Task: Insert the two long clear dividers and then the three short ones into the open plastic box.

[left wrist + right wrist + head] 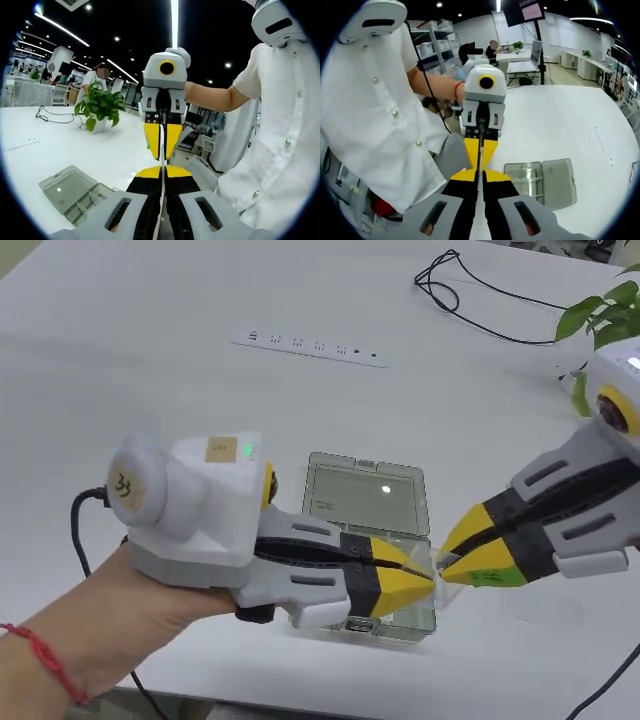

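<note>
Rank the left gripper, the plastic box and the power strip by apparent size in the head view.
1. left gripper, though nearness to the camera inflates it
2. plastic box
3. power strip

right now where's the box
Head view, low centre on the table: the box lies open beneath the tips of the left gripper and right gripper, both pinching a divider.
</note>
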Demonstrator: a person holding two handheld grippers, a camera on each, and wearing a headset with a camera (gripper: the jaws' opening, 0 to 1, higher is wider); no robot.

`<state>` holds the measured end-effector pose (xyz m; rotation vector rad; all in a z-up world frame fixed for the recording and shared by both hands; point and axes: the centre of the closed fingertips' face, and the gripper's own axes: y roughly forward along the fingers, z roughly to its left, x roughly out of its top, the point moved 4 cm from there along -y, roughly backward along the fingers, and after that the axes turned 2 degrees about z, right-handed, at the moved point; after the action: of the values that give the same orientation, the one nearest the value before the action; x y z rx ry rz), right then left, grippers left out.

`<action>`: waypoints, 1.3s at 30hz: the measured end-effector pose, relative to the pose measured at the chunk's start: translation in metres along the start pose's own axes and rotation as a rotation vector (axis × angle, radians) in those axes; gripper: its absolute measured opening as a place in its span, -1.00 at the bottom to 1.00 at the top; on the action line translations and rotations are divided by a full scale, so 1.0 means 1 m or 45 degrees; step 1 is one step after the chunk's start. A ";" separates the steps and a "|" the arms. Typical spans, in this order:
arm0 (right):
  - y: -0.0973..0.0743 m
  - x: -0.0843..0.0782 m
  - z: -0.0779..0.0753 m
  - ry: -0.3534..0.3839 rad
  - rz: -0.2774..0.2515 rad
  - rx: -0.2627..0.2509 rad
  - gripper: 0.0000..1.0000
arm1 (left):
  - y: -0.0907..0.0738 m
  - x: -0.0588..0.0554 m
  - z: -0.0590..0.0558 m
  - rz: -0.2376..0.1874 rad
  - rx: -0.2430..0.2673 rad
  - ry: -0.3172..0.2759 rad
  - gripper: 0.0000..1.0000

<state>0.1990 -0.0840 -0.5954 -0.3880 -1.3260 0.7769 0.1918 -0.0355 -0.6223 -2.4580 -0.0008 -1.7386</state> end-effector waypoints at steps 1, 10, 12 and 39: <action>0.001 0.000 0.001 -0.005 0.001 0.004 -0.92 | 0.000 0.000 0.000 0.000 0.000 -0.001 -1.00; 0.005 0.001 0.005 -0.011 0.013 0.011 -0.94 | -0.001 -0.003 0.000 0.007 0.014 0.016 -1.00; 0.006 0.001 0.003 -0.015 0.014 0.006 -0.95 | -0.002 -0.004 0.001 0.006 0.024 0.016 -1.00; 0.021 -0.006 -0.055 0.014 0.045 -0.240 -0.95 | -0.061 -0.044 0.031 0.076 0.360 -0.069 -0.27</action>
<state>0.2451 -0.0645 -0.6265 -0.5657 -1.3899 0.6800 0.2015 0.0317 -0.6672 -2.2750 -0.1650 -1.5294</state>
